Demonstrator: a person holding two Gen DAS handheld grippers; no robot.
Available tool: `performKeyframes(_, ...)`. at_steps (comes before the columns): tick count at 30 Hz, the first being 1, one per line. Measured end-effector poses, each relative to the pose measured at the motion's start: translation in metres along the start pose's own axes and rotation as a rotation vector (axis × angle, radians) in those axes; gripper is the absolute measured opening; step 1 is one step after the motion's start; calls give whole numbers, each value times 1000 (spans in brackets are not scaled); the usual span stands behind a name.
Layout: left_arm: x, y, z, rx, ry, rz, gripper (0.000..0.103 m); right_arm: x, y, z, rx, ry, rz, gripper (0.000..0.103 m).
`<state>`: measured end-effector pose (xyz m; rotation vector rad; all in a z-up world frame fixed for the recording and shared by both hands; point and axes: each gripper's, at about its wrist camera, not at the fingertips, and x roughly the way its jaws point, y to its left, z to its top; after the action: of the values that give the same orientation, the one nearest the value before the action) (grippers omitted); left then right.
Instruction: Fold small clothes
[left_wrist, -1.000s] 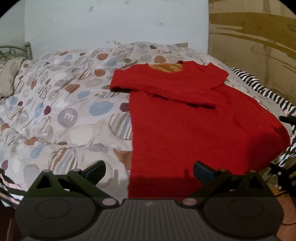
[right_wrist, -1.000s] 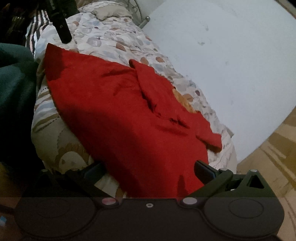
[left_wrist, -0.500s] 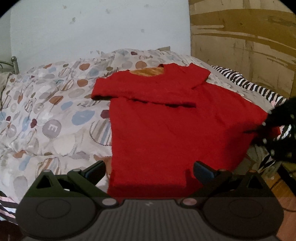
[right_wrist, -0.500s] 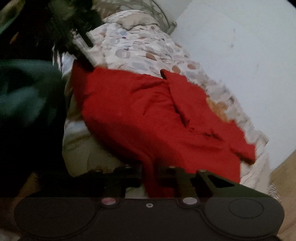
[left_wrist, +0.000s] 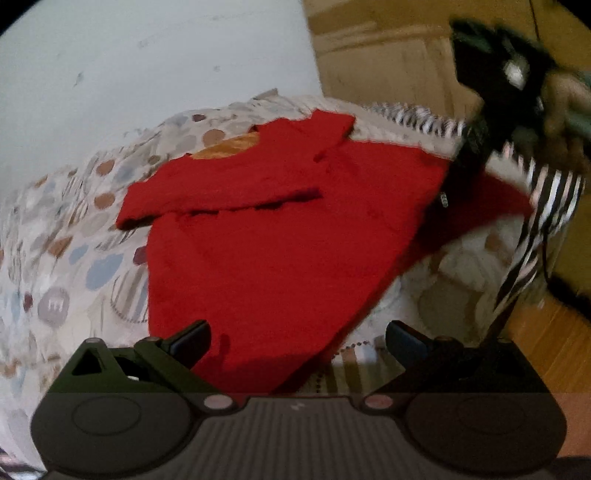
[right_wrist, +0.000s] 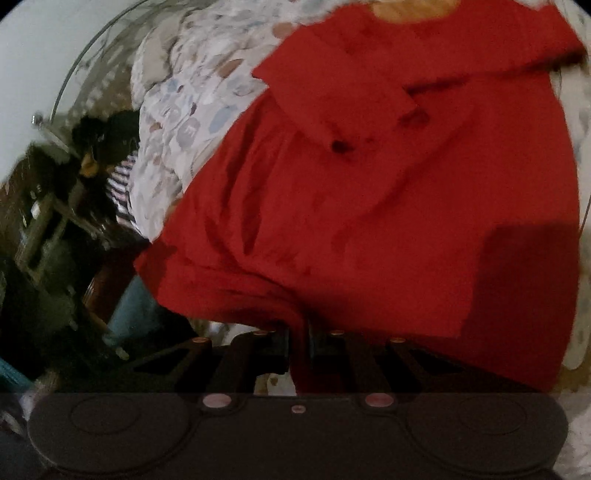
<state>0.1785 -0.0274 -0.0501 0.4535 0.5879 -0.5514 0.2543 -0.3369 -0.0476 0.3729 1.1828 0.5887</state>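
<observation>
Red sweater (right_wrist: 369, 184) hem pinched in right tool (right_wrist: 297, 347), spread beyond.

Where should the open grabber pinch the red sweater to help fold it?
Probably the bottom hem's free corner, just ahead of the left gripper. The red sweater lies flat there on the bed's edge, so come in low from the near side.

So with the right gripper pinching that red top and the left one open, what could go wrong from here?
The right gripper clamps only a thin bunch of the red top's hem, so it may slip free. The folded sleeve could flop open. The left gripper pins nothing, so the top may drag across the bedspread.
</observation>
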Motion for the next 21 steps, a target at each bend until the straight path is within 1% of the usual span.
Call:
performKeyframes(4,19,-14,-2,129,31,63,103,-2,-27,4,145,-10,85,7)
performKeyframes(6,26,-17,-3,167,48,104,102,-3,-31,3,163,-13,100,7)
performKeyframes(8,29,-15,-2,178,45,116,102,-5,-31,4,158,-13,100,7)
performKeyframes(10,29,-10,-1,188,41,130,95,-6,-33,4,162,-15,105,7)
performKeyframes(12,30,-5,-2,223,48,151,77,-5,-36,5,177,-16,117,7)
performKeyframes(13,29,-1,-4,241,44,156,74,-4,-37,5,185,-16,122,7)
performKeyframes(15,24,5,-8,270,32,154,63,-2,-39,6,203,-18,130,7)
performKeyframes(16,21,8,-11,287,22,153,61,-2,-39,6,211,-18,131,7)
performKeyframes(17,17,11,-13,307,8,154,55,-2,-40,7,217,-17,132,7)
performKeyframes(18,14,14,-16,325,-5,157,46,-3,-41,6,222,-16,133,7)
performKeyframes(19,10,16,-18,343,-19,153,39,-3,-41,7,227,-14,135,7)
performKeyframes(20,7,19,-18,344,-32,141,21,-3,-42,7,233,-14,136,7)
performKeyframes(21,3,24,-16,325,-50,121,10,-4,-44,6,241,-14,137,7)
